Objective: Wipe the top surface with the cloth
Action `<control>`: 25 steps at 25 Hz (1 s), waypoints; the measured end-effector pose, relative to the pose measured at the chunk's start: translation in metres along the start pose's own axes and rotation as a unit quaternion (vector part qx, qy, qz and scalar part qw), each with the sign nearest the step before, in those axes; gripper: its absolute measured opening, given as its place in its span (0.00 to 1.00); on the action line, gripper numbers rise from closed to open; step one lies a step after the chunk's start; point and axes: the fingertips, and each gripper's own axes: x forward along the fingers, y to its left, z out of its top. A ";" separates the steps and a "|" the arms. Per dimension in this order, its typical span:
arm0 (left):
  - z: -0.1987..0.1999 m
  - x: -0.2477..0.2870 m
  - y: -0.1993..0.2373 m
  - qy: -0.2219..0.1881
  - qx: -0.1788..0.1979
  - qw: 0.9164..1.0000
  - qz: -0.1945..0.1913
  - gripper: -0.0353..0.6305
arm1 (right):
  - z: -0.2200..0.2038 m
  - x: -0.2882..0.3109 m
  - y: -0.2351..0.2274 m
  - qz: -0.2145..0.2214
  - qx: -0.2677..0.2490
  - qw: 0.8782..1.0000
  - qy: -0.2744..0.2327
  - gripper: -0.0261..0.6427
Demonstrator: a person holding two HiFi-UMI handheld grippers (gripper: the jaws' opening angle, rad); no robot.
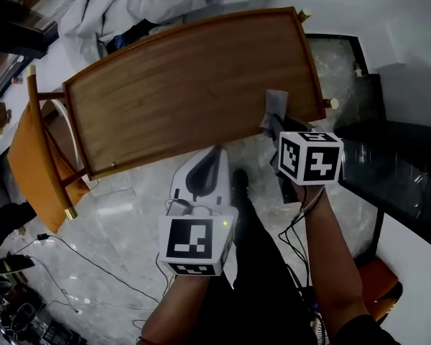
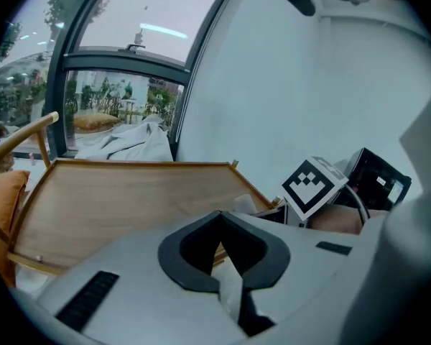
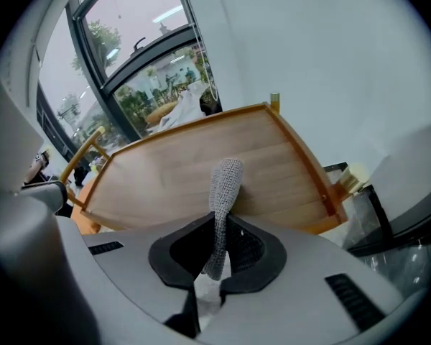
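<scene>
Nearest: left gripper (image 1: 216, 152) above the floor, just short of the table's front edge, jaws closed on nothing. Just beyond: right gripper (image 1: 276, 126) clamped on a grey knitted cloth (image 3: 223, 189) over the right end of the wooden table (image 1: 172, 92). Farther left, 1 chair (image 1: 30, 160) with an orange cushion; farthest back, a crumpled white sheet (image 1: 122, 6).
</scene>
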 end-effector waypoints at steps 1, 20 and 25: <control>0.000 0.005 -0.007 0.002 0.000 1.000 -0.003 0.07 | 0.003 -0.004 -0.012 -0.008 0.000 1.000 -0.004 0.09; -0.022 0.032 -0.051 0.016 0.002 1.000 0.007 0.07 | 0.023 -0.042 -0.092 -0.050 -0.045 0.995 -0.078 0.09; -0.016 -0.007 -0.024 0.002 -0.012 1.000 0.027 0.07 | 0.044 -0.088 -0.003 0.067 -0.087 0.983 -0.148 0.09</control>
